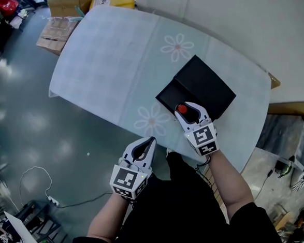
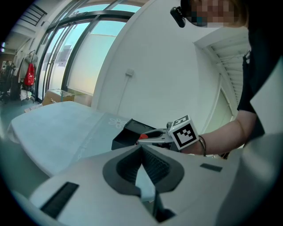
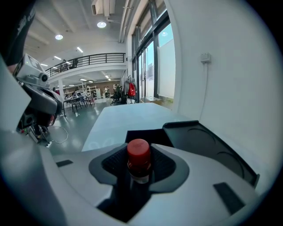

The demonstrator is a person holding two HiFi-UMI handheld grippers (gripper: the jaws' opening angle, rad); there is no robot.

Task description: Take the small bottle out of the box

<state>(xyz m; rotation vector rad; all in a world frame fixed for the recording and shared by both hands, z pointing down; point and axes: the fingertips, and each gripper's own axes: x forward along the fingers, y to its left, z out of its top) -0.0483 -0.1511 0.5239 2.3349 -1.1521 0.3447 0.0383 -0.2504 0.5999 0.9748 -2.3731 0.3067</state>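
Closest to us hangs the left tool (image 1: 152, 140), clenched on nothing, off the near edge of the surface (image 1: 111, 59) and well apart from the box (image 1: 207, 83). Our right tool (image 1: 186, 107) reaches into the near part of the box and grasps the bottle (image 3: 138, 155): the pads lie against both sides of its red cap, with no gap that we can see. The bottle stands upright, not yet out of the box, and its lower part is hidden.

We judge that the grasping step is in hand. Next we need a firm hold and a straight lift, so that the bottle clears the box wall without dragging the box.

The surface wears a pale cloth with flower prints (image 1: 177, 46). Beyond its end far from the box stand cartons (image 1: 68, 2), and a cable (image 1: 34, 176) lies on the shiny floor (image 1: 22, 117).
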